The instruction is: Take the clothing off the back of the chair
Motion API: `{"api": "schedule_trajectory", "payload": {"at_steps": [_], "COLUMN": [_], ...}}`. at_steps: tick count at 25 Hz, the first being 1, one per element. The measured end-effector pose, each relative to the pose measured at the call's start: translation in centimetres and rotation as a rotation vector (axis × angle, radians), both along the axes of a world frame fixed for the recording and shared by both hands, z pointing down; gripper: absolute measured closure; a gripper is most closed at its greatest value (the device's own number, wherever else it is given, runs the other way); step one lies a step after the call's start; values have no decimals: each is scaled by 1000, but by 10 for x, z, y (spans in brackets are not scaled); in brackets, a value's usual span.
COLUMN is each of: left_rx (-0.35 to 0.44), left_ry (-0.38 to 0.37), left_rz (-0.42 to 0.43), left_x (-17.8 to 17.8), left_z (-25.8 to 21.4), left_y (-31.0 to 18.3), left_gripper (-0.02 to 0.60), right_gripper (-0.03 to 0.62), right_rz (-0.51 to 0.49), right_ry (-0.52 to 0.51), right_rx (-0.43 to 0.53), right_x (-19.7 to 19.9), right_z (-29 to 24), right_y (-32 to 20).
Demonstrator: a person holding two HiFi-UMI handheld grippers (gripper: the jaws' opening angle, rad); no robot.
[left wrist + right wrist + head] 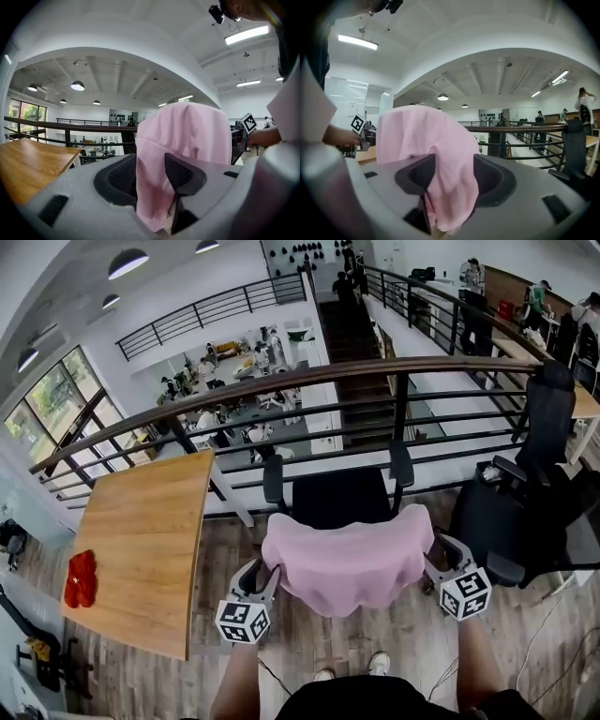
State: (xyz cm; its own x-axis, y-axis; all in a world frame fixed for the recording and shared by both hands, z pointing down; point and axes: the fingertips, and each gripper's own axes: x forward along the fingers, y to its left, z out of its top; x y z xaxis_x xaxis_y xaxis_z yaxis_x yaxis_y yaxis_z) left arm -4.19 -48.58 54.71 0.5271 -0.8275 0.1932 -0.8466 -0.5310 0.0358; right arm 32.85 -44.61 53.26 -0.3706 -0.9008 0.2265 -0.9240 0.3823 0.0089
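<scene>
A pink garment (347, 559) hangs draped over the back of a black office chair (339, 495) and hides the backrest. My left gripper (266, 577) is at the garment's left edge and my right gripper (434, 564) at its right edge. In the left gripper view the cloth (187, 131) hangs down between the jaws of the left gripper (150, 174), which stand apart without clamping it. The right gripper view shows the same: a fold of the cloth (440, 154) lies between the parted jaws of the right gripper (452, 180). Both grippers point nearly level at the chair back.
A wooden table (141, 549) stands at the left with a red object (81, 577) on it. A second black chair (525, 493) is close on the right. A metal railing (375, 376) runs behind the chair, over a lower floor. The person's shoes (352, 669) are right behind the chair.
</scene>
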Motion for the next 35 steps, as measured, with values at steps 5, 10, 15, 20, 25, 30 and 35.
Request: {"api": "schedule_trajectory", "payload": {"at_steps": [5,10,15,20,25,30,35], "left_rx": [-10,-13,-25,-12,13,27,16], "left_ry": [-6,-2,5,-17,-21,-35,-3], "left_rz": [42,19,10,24,34,41,42], "left_x": [10,14,15,23,23,24,20], "left_z": [-1,4,9,4,-2,1,-5], "left_y": [-12,-21,-24,-27,-23,-21,-21], "left_gripper": [353,334,311,315,421,554,558], "right_gripper": [302,275,278,338,510,577,579], "right_rz": [-38,-74,-99,-94,-82,-56,-22], "right_ry": [-11,0,24,26,0,1,-6], "right_rx": [-13,-15,7,0,29,36,18], "right_x": [-8,-17,-20,-16,-18,-17,-15], "right_z": [5,12,13,12,6,9,4], "right_y": [-20,-35,-42,-42,-36,-32,-32]}}
